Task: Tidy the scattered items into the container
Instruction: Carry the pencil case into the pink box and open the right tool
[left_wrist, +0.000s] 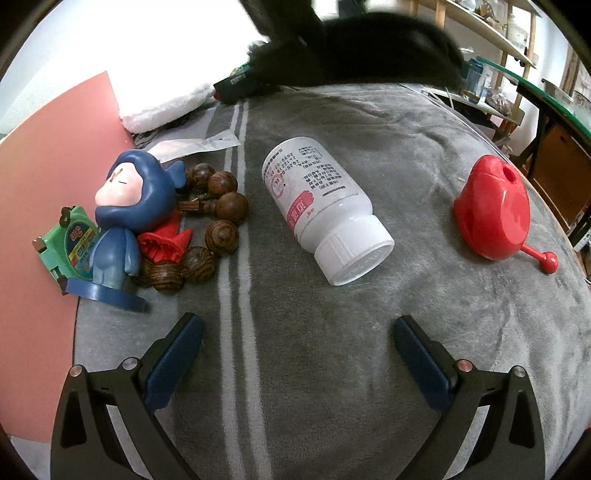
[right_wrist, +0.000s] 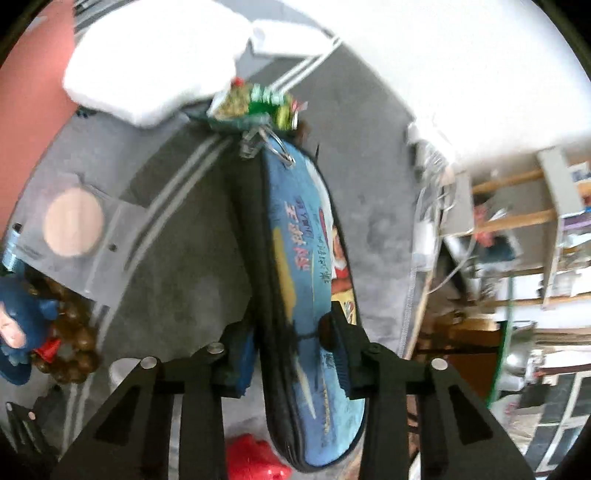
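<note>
Left to right on the grey blanket (left_wrist: 332, 332), a blue figurine (left_wrist: 125, 206), white pill bottle (left_wrist: 325, 206) and red plastic toy (left_wrist: 495, 210) are lying beyond the left gripper (left_wrist: 299, 354), its jaws spread and empty, while the right gripper (right_wrist: 295, 354) is clamping a blue zippered pencil case (right_wrist: 303, 258).

A soft grey blanket with pale stripes (left_wrist: 332, 332) covers the top. A fluffy white towel (left_wrist: 162, 107) lies at its far edge, beside a flat pink board (left_wrist: 44, 177).
</note>
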